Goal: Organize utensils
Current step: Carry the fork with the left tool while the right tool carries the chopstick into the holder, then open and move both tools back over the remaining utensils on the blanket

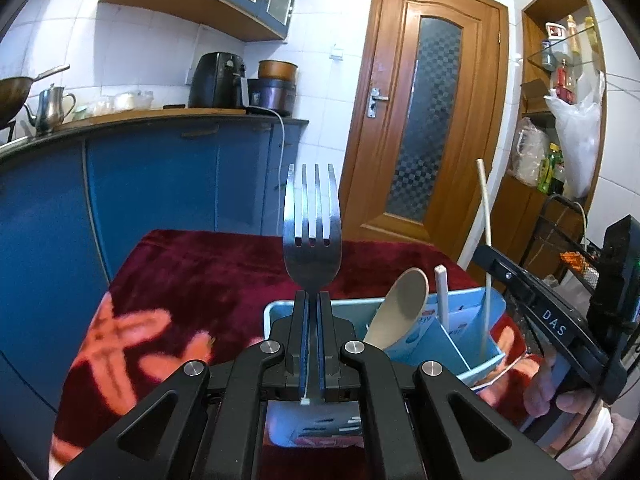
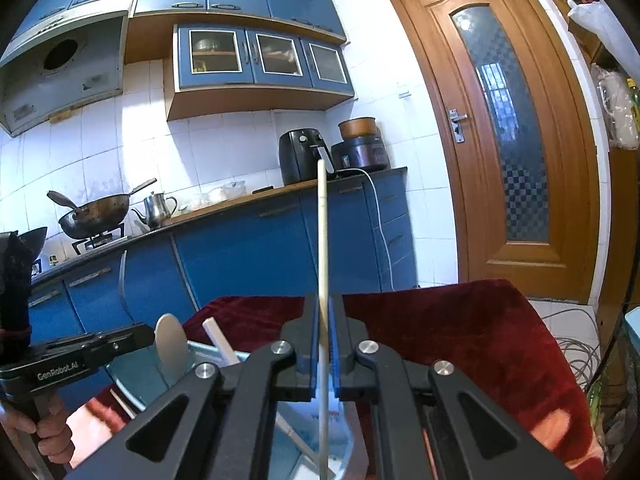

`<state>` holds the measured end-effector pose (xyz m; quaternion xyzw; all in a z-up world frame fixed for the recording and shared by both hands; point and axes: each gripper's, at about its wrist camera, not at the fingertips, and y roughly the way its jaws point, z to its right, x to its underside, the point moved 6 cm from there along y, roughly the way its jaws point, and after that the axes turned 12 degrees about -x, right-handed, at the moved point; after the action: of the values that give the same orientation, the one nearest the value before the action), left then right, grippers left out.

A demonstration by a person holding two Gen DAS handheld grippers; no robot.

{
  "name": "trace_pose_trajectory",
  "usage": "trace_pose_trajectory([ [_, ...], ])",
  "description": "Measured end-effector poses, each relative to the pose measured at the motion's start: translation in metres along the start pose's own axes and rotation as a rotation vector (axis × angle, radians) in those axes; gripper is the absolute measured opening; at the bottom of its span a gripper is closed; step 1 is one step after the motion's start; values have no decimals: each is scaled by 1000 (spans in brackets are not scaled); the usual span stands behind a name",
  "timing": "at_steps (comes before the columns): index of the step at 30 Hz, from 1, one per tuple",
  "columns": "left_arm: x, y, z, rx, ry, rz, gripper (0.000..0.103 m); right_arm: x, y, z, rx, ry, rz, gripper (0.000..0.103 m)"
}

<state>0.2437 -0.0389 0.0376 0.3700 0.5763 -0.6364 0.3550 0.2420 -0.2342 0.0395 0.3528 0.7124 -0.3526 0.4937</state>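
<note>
My left gripper (image 1: 312, 300) is shut on a steel fork (image 1: 312, 236), held upright with tines up, just above a light blue utensil holder (image 1: 472, 344). The holder has a beige spoon (image 1: 400, 312) and a white stick (image 1: 441, 296) standing in it. My right gripper (image 2: 325, 304) is shut on a long pale chopstick (image 2: 322, 240), held upright with its lower end inside the holder (image 2: 200, 350). That chopstick also shows in the left wrist view (image 1: 485, 240), with the right gripper's body at the right edge. The spoon (image 2: 171, 344) shows in the right wrist view too.
The holder stands on a table covered by a dark red cloth (image 1: 200, 280) with orange patterns. Blue kitchen cabinets (image 1: 160, 184) and a counter with appliances lie behind. A wooden door (image 1: 428, 120) is at the right, with shelves and bags beside it.
</note>
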Motion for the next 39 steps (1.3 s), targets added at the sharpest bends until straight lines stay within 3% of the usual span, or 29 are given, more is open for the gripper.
trace_pose_trajectory([
  [7, 7, -6, -1, 16, -6, -37, 9, 11, -10, -5, 17, -19, -55, 7],
  [12, 9, -15, 3, -2, 13, -30, 21, 15, -19, -12, 3, -14, -67, 22],
  [16, 11, -24, 4, -4, 19, -45, 23, 17, -25, -20, -12, -9, -77, 31],
  [34, 20, -83, 6, 43, 46, -100, 24, 18, -76, -65, -23, 50, -152, 35],
  [39, 33, -96, 12, 51, 69, -130, 24, 29, -90, -73, 41, 23, -202, 35],
])
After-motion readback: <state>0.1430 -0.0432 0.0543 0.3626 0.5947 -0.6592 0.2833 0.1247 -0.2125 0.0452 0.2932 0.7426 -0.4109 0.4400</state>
